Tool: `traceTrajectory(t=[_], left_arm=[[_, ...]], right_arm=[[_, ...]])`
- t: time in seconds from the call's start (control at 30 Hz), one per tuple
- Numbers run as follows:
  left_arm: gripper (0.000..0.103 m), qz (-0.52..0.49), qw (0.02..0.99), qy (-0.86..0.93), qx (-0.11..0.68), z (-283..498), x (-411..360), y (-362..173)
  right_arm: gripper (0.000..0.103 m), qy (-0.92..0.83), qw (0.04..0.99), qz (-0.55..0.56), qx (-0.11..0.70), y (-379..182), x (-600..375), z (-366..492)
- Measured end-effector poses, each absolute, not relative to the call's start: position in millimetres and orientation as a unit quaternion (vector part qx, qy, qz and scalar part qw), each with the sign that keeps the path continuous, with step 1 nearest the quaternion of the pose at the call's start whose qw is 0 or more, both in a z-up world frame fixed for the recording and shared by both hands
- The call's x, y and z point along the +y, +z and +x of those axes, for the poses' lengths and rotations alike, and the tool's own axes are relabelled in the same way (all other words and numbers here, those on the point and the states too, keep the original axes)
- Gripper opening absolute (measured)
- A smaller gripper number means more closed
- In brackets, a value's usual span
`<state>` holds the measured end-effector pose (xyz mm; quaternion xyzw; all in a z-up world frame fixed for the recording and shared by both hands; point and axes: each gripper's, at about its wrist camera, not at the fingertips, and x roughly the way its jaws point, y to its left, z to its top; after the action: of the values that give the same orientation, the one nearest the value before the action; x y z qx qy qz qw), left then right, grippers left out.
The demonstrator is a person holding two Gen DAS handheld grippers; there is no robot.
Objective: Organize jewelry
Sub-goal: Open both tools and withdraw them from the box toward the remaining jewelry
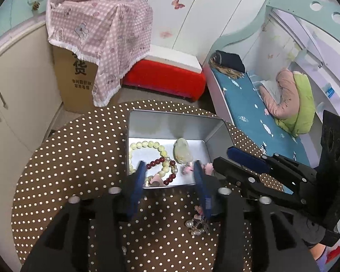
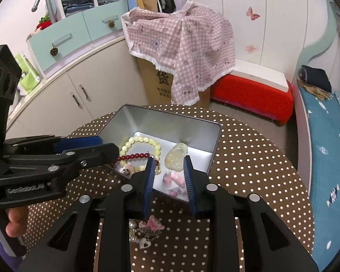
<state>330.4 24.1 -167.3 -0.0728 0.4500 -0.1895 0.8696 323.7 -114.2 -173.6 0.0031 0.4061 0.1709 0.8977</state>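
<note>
Here, in the left wrist view, the left gripper (image 1: 170, 170) hangs over the near edge of the open metal tin (image 1: 133, 122), which stands on the round dotted table (image 1: 79, 158) towards its far edge. Its blue jaws stand partly apart with nothing pressed between them. On the tin's floor lie a pale yellow bead bracelet (image 1: 145, 146), a dark red bead bracelet (image 1: 167, 170) overlapping it, and a pale green carved pendant (image 1: 182, 150) towards the tin's right wall. Something pink (image 1: 187, 169) beside the right finger is blurred, possibly a small charm. A cluster of pearls and charms (image 1: 198, 224) rests on the table, outside the tin's near edge. The right gripper (image 1: 222, 158) reaches in from the right, over the tin's near right corner.

In the right wrist view, the right gripper (image 2: 168, 159) hovers over the tin's near right corner, jaws partly apart and empty, with blurred pink pieces (image 2: 173, 181) lying on the tin's floor between them. The pendant (image 2: 175, 156) lies just beyond. The left gripper (image 2: 106, 146) enters over the tin's left wall, above the red bracelet (image 2: 133, 156). The pearl cluster (image 2: 145, 231) lies on the table at the near edge.
</note>
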Motion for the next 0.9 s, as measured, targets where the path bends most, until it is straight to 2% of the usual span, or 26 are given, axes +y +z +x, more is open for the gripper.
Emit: traceTrajectory(t=[0.1, 0.17, 0.27, 0.63, 0.9], left_arm=[[0.051, -0.071, 0.879, -0.187, 0.433, 317.8, 31.0, -154.8], [0.063, -0.070, 0.888, -0.178, 0.418, 308.6, 36.6, -145.5], [0.071, -0.068, 0.906, -0.162, 0.385, 285.8, 52.6, -129.7], [0.074, -0.047, 0.934, -0.096, 0.341, 219.9, 90.7, -126.8], [0.074, -0.057, 0.923, -0.089, 0.369, 206.1, 102.4, -160.0]], right_arm=[[0.043, 0.170, 0.904, 0.005, 0.391, -160.2, -115.5, 311.8], [0.043, 0.169, 0.908, 0.005, 0.383, -152.0, -117.9, 304.2], [0.047, 0.166, 0.915, 0.004, 0.368, -137.3, -121.2, 288.8], [0.056, 0.135, 0.934, -0.005, 0.329, -115.8, -133.8, 224.7], [0.057, 0.125, 0.928, 0.002, 0.352, -142.0, -139.1, 205.1]])
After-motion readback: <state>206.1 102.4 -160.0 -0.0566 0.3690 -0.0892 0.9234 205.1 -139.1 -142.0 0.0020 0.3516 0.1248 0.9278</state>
